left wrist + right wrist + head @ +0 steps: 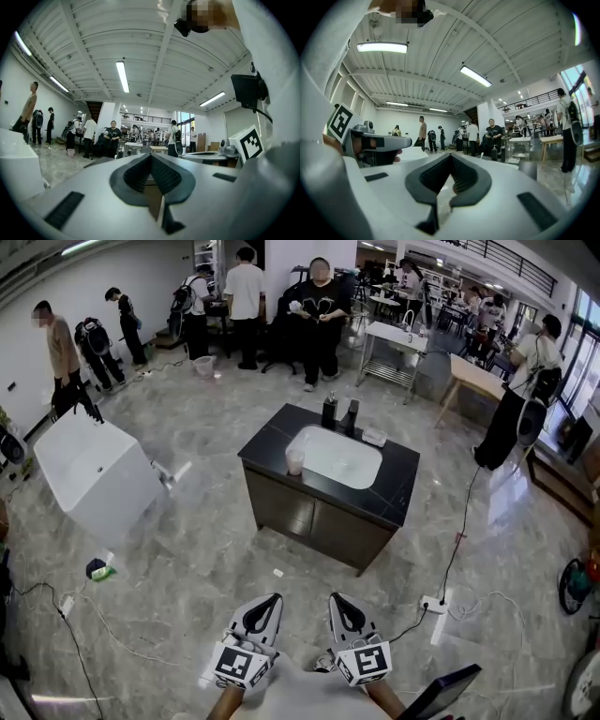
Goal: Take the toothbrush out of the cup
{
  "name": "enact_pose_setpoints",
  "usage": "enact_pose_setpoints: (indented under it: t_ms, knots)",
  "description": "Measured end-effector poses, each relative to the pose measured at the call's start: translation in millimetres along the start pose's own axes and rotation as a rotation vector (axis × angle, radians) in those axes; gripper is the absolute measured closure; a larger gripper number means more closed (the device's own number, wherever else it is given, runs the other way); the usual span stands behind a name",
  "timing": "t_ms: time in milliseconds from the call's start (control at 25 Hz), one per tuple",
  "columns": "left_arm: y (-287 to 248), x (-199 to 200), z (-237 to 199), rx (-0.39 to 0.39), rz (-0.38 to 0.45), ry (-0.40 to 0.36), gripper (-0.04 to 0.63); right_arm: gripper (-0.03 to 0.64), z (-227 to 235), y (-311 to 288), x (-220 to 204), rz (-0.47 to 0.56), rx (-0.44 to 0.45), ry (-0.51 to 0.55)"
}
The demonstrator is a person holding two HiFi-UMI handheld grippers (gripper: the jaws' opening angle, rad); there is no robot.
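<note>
— Marble floor all round, a black counter (265, 444) with a white sink (337, 460) ahead. The cup (295, 462)?
— On the counter, just left of the sink, well apart from me. I can't make out the toothbrush.
— Jaws?
— My left gripper (273, 598) and right gripper (335, 598) are both closed, empty.

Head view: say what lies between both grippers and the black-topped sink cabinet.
Only grey marble floor and one small white scrap, seen in the head view.
</note>
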State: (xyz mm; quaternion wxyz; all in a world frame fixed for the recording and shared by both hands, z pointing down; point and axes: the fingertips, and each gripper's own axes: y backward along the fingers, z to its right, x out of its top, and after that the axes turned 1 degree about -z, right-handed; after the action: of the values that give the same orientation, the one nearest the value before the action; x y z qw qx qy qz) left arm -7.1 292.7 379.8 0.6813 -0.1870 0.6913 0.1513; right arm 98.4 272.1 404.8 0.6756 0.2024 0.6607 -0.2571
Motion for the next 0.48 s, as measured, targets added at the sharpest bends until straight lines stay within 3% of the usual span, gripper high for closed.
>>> enact_pose_setpoints:
  t_ms: [480]
  knots:
    - [25, 3, -51, -0.001, 0.012, -0.015, 0.600, 0.613, -18, -28, 7, 0.018, -0.072, 0.027]
